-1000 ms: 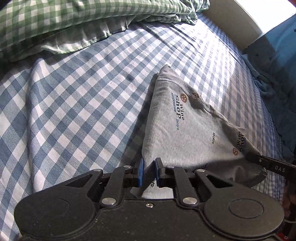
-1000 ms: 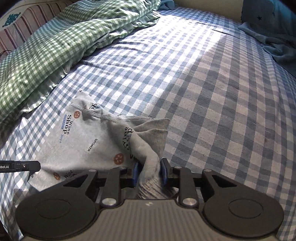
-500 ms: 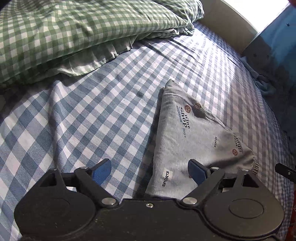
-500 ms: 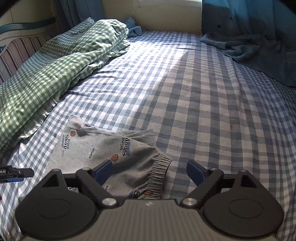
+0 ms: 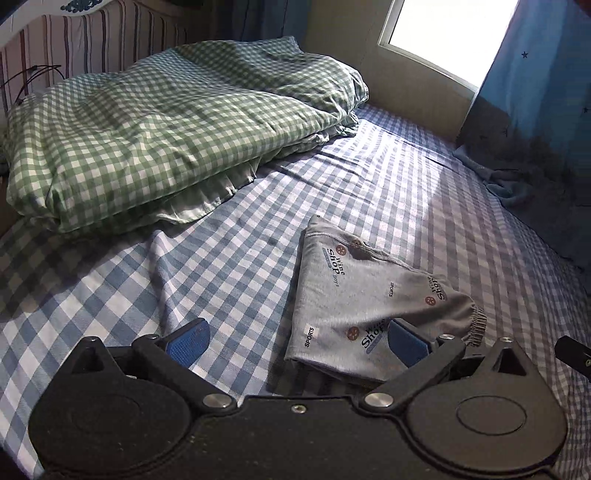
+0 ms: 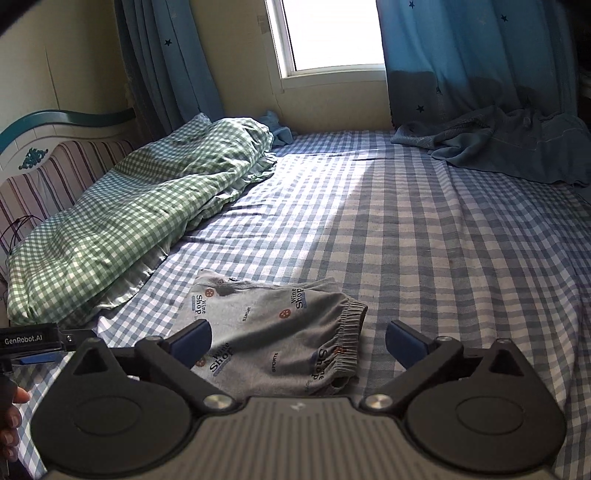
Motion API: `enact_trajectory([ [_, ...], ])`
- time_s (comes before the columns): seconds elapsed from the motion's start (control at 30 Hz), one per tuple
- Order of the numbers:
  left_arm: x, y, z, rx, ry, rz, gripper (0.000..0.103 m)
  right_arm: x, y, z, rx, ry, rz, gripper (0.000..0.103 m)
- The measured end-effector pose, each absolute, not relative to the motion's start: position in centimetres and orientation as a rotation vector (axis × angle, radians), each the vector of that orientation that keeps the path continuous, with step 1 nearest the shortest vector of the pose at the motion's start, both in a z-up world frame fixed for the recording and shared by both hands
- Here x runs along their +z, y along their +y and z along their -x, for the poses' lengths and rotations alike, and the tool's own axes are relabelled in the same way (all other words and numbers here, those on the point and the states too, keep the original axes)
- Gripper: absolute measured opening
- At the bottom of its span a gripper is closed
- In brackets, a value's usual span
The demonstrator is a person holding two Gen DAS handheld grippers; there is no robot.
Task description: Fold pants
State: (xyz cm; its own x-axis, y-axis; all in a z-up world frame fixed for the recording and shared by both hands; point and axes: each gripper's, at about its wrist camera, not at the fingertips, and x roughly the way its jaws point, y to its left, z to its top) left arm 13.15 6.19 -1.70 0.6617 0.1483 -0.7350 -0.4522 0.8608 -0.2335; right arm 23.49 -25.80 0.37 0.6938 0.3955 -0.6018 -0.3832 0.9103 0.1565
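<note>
The grey printed pants (image 5: 362, 295) lie folded into a compact bundle on the blue checked bed sheet (image 5: 221, 258), elastic waistband to the right. In the right wrist view the pants (image 6: 273, 328) lie just ahead of the gripper. My left gripper (image 5: 299, 341) is open and empty, raised above the pants' near left edge. My right gripper (image 6: 299, 341) is open and empty, raised over the bundle's near side. The left gripper's tip (image 6: 33, 339) shows at the left edge of the right wrist view.
A green checked duvet (image 5: 166, 129) is bunched along the left by the striped headboard (image 6: 55, 173). A dark blue blanket (image 6: 498, 144) lies at the far right under blue curtains (image 6: 461, 55). A window (image 6: 328, 33) is beyond the bed.
Both grippers opened and let go of the pants, then drew back and up. The pants now lie flat and folded on the sheet.
</note>
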Motion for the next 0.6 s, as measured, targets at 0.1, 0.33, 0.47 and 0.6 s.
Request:
enact_trajectory([
  [0.1, -0.7, 5.0, -10.8, 0.348, 0.762, 0.404, 0.102, 1.2, -26.7, -21.2, 0.440, 0.638, -0.026, 0.103],
  [0.33, 1.0, 2.9, -6.2, 0.348, 0.730, 0.369, 0.102, 2.5, -28.4, -16.7, 0.444, 0.566, -0.057, 0.103],
  [0.47, 1.6, 2.0, -4.2, 0.350, 0.717, 0.344, 0.102, 2.7, -29.2, -14.7, 0.439, 0.547, -0.073, 0.103],
  [0.6, 1.9, 1.1, -2.7, 0.349, 0.717, 0.304, 0.102, 2.5, -29.8, -12.7, 0.436, 0.550, -0.084, 0.103],
])
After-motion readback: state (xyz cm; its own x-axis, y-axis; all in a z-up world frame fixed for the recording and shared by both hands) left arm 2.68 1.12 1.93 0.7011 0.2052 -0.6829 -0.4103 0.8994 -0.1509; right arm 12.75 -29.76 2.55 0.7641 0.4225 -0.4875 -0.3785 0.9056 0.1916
